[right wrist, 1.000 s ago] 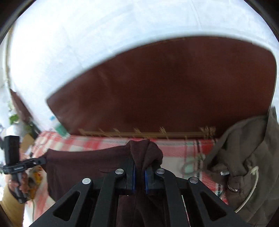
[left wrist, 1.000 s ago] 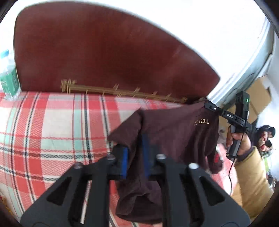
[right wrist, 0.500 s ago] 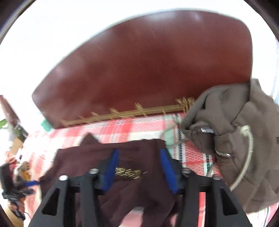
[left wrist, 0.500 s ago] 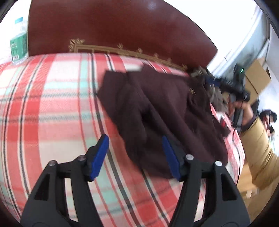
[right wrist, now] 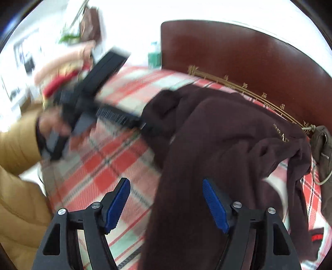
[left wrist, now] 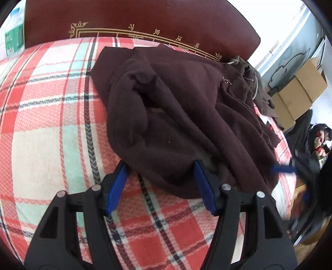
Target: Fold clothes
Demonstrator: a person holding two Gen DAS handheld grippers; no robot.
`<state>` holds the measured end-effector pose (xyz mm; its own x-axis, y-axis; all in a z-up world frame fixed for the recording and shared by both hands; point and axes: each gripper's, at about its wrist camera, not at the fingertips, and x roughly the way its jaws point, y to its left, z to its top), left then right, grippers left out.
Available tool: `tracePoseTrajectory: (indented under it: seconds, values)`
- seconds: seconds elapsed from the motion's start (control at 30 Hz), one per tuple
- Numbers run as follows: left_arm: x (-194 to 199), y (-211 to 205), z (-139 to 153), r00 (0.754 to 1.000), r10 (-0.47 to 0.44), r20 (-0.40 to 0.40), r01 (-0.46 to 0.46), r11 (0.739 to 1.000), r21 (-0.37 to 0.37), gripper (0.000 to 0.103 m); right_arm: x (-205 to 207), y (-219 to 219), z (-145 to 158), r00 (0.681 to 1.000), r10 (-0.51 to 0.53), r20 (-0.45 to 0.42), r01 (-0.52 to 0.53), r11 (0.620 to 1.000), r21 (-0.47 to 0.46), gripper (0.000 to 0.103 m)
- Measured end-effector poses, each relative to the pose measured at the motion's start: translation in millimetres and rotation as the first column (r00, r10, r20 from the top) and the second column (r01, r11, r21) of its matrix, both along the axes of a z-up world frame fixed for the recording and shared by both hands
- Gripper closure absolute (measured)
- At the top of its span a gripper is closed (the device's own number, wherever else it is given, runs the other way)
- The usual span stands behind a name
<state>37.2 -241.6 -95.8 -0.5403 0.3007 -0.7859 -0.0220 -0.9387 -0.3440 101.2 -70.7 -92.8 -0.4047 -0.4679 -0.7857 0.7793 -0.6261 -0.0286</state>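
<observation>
Both hand-held grippers, left [left wrist: 160, 184] and right [right wrist: 166, 205], have let go and gape apart, so the maroon sweatshirt [left wrist: 176, 116] now lies rumpled on the plaid bed [left wrist: 51, 128] (headboard at 12 o'clock), probably needing spreading before folding.

Sweater [left wrist: 182, 116] lies on blanket [left wrist: 51, 124], before the headboard [left wrist: 145, 18].

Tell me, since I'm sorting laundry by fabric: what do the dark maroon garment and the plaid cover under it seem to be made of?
The maroon garment looks like soft fleece or brushed knit: matte, slightly fuzzy, falling in thick rounded folds. The plaid cover looks like a woven blanket, perhaps cotton or acrylic, with a visible zigzag weave and a dull, slightly napped surface. The fibre itself cannot be told.
</observation>
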Motion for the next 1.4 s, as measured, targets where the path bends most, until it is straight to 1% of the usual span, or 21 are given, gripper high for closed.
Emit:
tracePoseTrajectory:
  seconds: [0.03, 0.07, 0.2, 0.27, 0.3, 0.33, 0.4, 0.5, 0.67, 0.73, 0.77, 0.83, 0.9, 0.93, 0.97, 1.17, 1.23, 1.27, 1.3, 1.37, 1.4]
  values:
    - [-0.4, 2.6, 0.8, 1.000, 0.000, -0.007, 0.000, 1.000, -0.018, 0.055, 7.6, -4.0, -6.8, 1.000, -0.002, -0.007, 0.003, 1.000, 0.017, 0.029]
    - [-1.2, 5.3, 1.4, 1.000, -0.003, -0.008, 0.003, 0.999, -0.036, 0.071, 10.6, -6.7, -14.8, 1.000, -0.014, -0.022, 0.015, 0.999, 0.046, 0.029]
    - [-3.9, 13.5, 7.9, 1.000, -0.008, -0.022, 0.006, 0.994, -0.109, 0.085, 16.5, -12.9, -40.8, 0.995, -0.079, -0.057, 0.086, 0.986, 0.145, 0.034]
    - [-3.6, 11.8, 19.6, 0.999, -0.007, -0.053, 0.000, 0.993, -0.120, 0.085, 13.4, -8.0, -40.9, 0.994, -0.109, -0.030, 0.112, 0.987, 0.116, 0.057]
    - [-3.4, 8.9, 25.9, 0.998, -0.003, -0.069, -0.005, 0.993, -0.119, 0.085, 9.5, -5.0, -40.4, 0.992, -0.127, -0.026, 0.130, 0.984, 0.123, 0.077]
    - [-3.7, 5.2, 33.2, 0.996, 0.002, -0.085, -0.012, 0.992, -0.125, 0.085, 6.1, -1.9, -38.2, 0.990, -0.141, -0.011, 0.142, 0.983, 0.120, 0.088]
    - [-5.1, -2.8, 48.9, 0.993, 0.010, -0.118, -0.027, 0.989, -0.143, 0.086, -1.7, 8.9, -27.8, 0.986, -0.156, 0.064, 0.153, 0.987, 0.053, 0.091]
    - [-4.9, -17.5, 74.8, 0.985, 0.023, -0.170, -0.054, 0.983, -0.176, 0.086, -9.2, 23.8, -5.6, 0.962, -0.127, 0.242, 0.166, 0.975, -0.150, 0.093]
    - [5.2, -49.3, 119.3, 0.963, 0.056, -0.264, -0.119, 0.965, -0.232, 0.086, -16.2, 28.9, 22.9, 0.908, 0.007, 0.418, 0.194, 0.878, -0.437, 0.093]
    - [12.6, -62.6, 130.3, 0.955, 0.067, -0.287, -0.140, 0.960, -0.244, 0.086, -17.8, 24.0, 27.0, 0.887, 0.055, 0.459, 0.212, 0.834, -0.509, 0.093]
    - [16.8, -68.4, 132.6, 0.955, 0.060, -0.289, -0.133, 0.962, -0.239, 0.086, -17.8, 20.4, 26.8, 0.880, 0.065, 0.470, 0.219, 0.823, -0.524, 0.093]
    - [22.8, -76.4, 123.9, 0.970, 0.043, -0.240, -0.089, 0.979, -0.183, 0.082, -17.9, 12.3, 19.4, 0.884, 0.032, 0.467, 0.222, 0.850, -0.478, 0.093]
    - [29.8, -74.1, 102.8, 0.980, 0.024, -0.196, -0.056, 0.985, -0.160, 0.060, -16.2, 7.0, 8.8, 0.885, -0.007, 0.465, 0.233, 0.872, -0.430, 0.092]
    - [33.4, -72.1, 91.4, 0.984, 0.014, -0.176, -0.041, 0.987, -0.153, 0.039, -15.1, 9.6, 4.5, 0.885, -0.030, 0.465, 0.244, 0.880, -0.408, 0.092]
    - [35.3, -69.1, 79.1, 0.988, 0.009, -0.154, -0.028, 0.992, -0.123, 0.030, -13.9, 14.4, 0.4, 0.877, -0.042, 0.478, 0.263, 0.875, -0.406, 0.092]
    - [22.3, -43.9, 18.3, 0.999, 0.021, -0.034, -0.018, 0.996, 0.086, 0.030, -12.6, 46.6, -17.0, 0.836, -0.108, 0.537, 0.368, 0.837, -0.405, 0.090]
    - [17.8, -39.9, 20.7, 0.999, 0.024, -0.042, -0.022, 0.999, 0.045, 0.030, -18.2, 53.1, -18.6, 0.833, -0.120, 0.540, 0.384, 0.829, -0.408, 0.088]
    - [16.0, -38.4, 23.8, 0.998, 0.024, -0.050, -0.023, 1.000, 0.014, 0.036, -18.1, 55.6, -18.5, 0.832, -0.124, 0.541, 0.390, 0.825, -0.410, 0.088]
    - [14.1, -36.9, 26.8, 0.998, 0.024, -0.059, -0.025, 1.000, -0.016, 0.058, -18.3, 56.0, -19.0, 0.832, -0.126, 0.540, 0.391, 0.824, -0.410, 0.088]
    - [10.4, -33.9, 32.9, 0.997, 0.024, -0.076, -0.030, 0.997, -0.076, 0.085, -24.1, 54.2, -19.3, 0.834, -0.127, 0.538, 0.390, 0.825, -0.409, 0.088]
    - [8.6, -32.4, 35.9, 0.996, 0.023, -0.084, -0.032, 0.994, -0.106, 0.086, -27.2, 53.1, -18.8, 0.834, -0.127, 0.536, 0.388, 0.826, -0.409, 0.087]
